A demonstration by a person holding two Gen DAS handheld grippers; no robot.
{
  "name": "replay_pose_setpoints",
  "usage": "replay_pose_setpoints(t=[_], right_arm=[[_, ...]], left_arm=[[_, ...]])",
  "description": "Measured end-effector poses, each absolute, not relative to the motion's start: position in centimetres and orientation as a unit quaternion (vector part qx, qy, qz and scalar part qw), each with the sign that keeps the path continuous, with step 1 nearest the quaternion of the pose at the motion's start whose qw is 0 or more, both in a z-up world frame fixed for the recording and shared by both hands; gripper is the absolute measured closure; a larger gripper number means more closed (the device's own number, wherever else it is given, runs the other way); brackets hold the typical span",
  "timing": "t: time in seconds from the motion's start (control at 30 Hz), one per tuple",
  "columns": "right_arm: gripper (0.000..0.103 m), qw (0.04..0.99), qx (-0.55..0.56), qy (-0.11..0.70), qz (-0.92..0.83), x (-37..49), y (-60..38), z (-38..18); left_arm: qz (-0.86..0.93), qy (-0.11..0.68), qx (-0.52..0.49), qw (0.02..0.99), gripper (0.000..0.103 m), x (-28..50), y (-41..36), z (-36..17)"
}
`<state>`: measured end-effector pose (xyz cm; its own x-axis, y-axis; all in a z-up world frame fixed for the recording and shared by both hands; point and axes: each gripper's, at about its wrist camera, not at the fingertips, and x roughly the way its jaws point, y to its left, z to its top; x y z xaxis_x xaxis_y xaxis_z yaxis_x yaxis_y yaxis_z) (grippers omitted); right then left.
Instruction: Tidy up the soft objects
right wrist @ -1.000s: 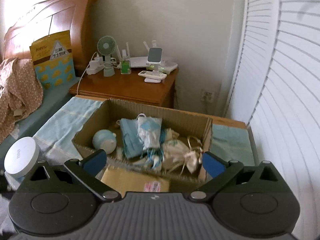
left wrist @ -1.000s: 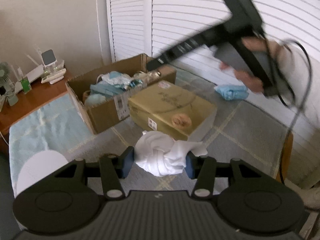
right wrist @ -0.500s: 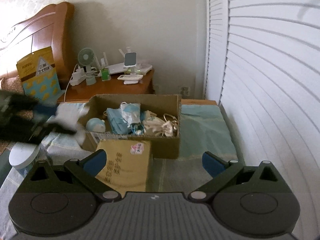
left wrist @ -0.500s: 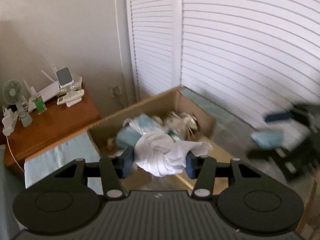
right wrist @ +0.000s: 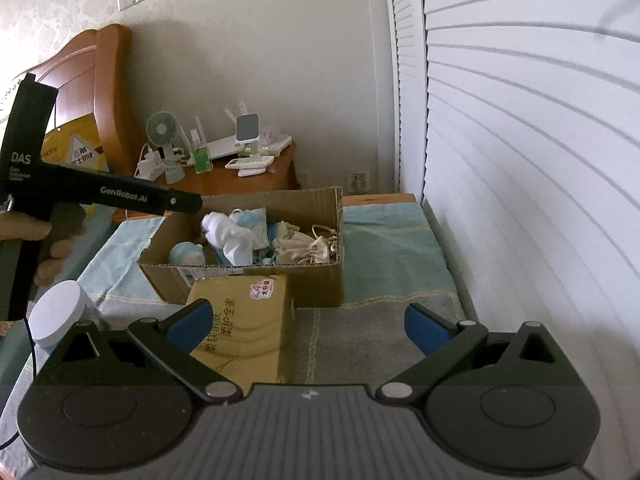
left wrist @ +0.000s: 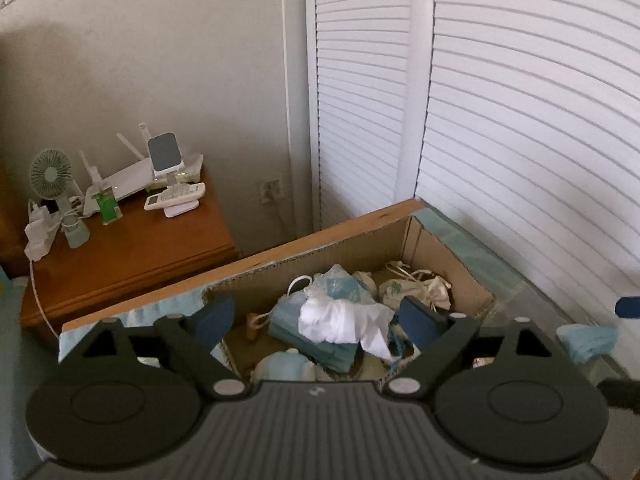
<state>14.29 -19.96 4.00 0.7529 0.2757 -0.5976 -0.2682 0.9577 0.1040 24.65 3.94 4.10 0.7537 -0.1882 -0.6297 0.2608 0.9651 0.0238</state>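
Jaws of the left tool are opening above the cardboard box, white cloth unpinched between them; right tool gapes empty.

A crumpled white cloth lay in the open cardboard box, frame centre; a wooden nightstand stood upper left.

Likely a bedroom: wooden headboard, nightstand.

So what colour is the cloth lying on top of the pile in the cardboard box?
White. The cloth shows best in the left wrist view.
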Motion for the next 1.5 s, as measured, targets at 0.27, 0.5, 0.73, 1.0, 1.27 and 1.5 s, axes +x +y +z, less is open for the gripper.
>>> replay_pose_setpoints(t=[0.27, 0.5, 0.73, 1.0, 1.27, 1.5], right_arm=[[0.000, 0.938, 0.020, 0.319, 0.132, 13.5, -20.9, 4.6], [0.000, 0.940, 0.005, 0.322, 0.115, 12.2, -21.4, 4.2], [0.000, 0.946, -0.016, 0.312, 0.085, 10.4, -22.0, 3.4], [0.000, 0.946, -0.022, 0.319, 0.057, 9.7, -23.1, 1.0], [0.000, 0.938, -0.011, 0.344, 0.033, 10.8, -24.3, -1.8], [0.000, 0.939, -0.024, 0.343, 0.016, 12.1, -24.4, -3.1]], left_arm=[[-0.134, 0.328, 0.064, 0.933, 0.010, 20.9, 3.6, 4.3], [-0.145, 0.315, 0.043, 0.937, 0.009, 16.2, 4.0, 4.4], [-0.129, 0.298, 0.048, 0.945, 0.007, 11.6, 3.9, 3.6], [-0.143, 0.299, 0.032, 0.943, 0.006, 8.7, 3.3, 1.3], [-0.118, 0.313, 0.044, 0.941, 0.006, 8.4, 2.9, -1.0], [-0.108, 0.323, 0.039, 0.939, 0.006, 9.2, 3.2, -2.2]])
